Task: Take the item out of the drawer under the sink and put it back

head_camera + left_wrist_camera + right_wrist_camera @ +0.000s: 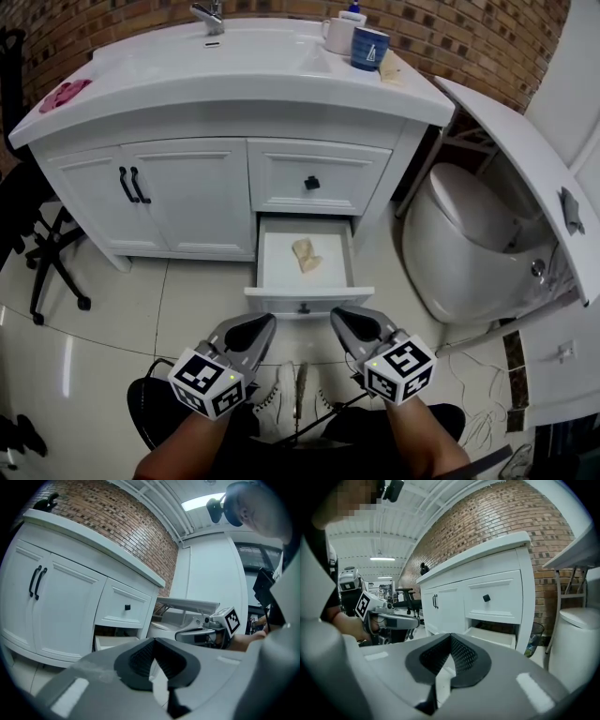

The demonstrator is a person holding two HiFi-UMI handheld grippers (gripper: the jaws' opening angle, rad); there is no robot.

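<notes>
Left hand-held gripper [253, 328] and right hand-held gripper [351, 323], both pressed together and empty, face the open drawer [307, 297]; spread jaws before descending on item [307, 254].

Two grippers: left gripper [255, 330], right gripper [349, 323]. Ahead of them are one open drawer [281, 272], one shut drawer [319, 176] and one item [307, 255]. Farther ahead stand one mug [337, 36] and one blue cup [368, 49].

The pale crumpled item [307, 255] in the open drawer [272, 272] is too small to identify. In the left gripper view, the left hand-held gripper [153, 644] hides most of that drawer, and the item with it. The head view's top edge cuts off the faucet [210, 16], its left edge the black chair [37, 248], its bottom edge the person's forearms [427, 442].
</notes>
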